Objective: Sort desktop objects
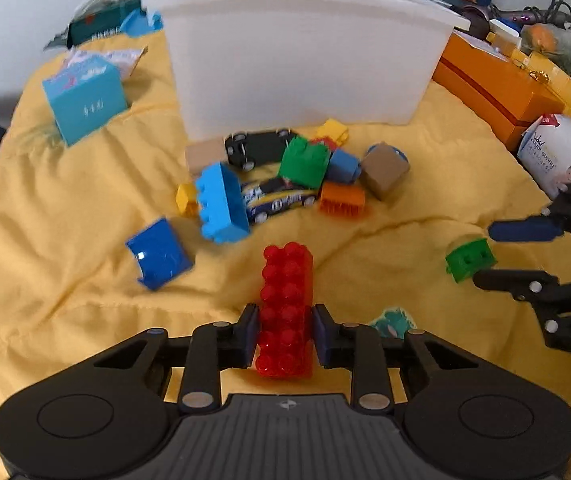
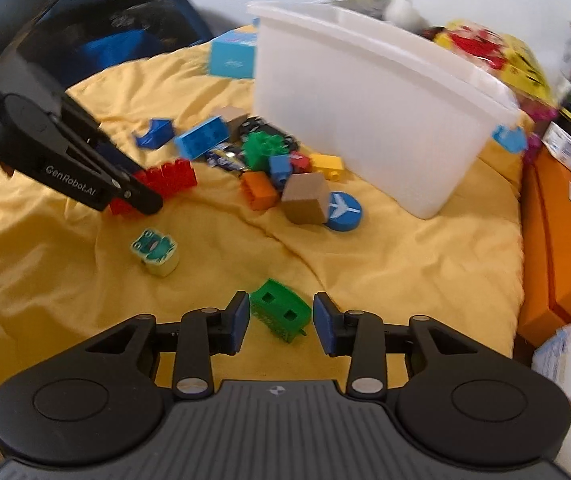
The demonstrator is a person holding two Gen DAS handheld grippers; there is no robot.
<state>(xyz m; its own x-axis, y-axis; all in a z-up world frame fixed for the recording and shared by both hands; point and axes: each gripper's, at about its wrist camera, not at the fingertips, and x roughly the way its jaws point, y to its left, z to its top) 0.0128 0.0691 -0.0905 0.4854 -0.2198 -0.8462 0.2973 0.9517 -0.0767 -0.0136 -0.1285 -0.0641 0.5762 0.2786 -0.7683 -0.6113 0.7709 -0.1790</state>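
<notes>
- Grasping is the step in hand: the left gripper [image 1: 284,334] is clamped on the long red studded plastic brick [image 1: 286,304], pads pressed to both long sides, the brick on the yellow cloth [image 1: 65,300] in front of the white translucent plastic bin [image 1: 297,52].
- The right gripper [image 2: 281,320] straddles the small green plastic brick [image 2: 281,314], which lies on the cloth, nearer the camera than the bin. The left pad appears to touch; a gap shows at the right pad, so this gripper counts as released.
- Judged next move: lift the red brick clear of the cloth and carry it over the bin rim; the right jaws must close squarely on the tilted green brick first.
- The left wrist view alone shows pad contact on the red brick and the black toy car [image 1: 259,146] against the bin's base.
- The right wrist view alone shows the round blue disc with a white aeroplane [image 2: 343,210] and the teal frog-printed block [image 2: 155,252], both in front of the bin; there the left gripper hides part of the red brick.
</notes>
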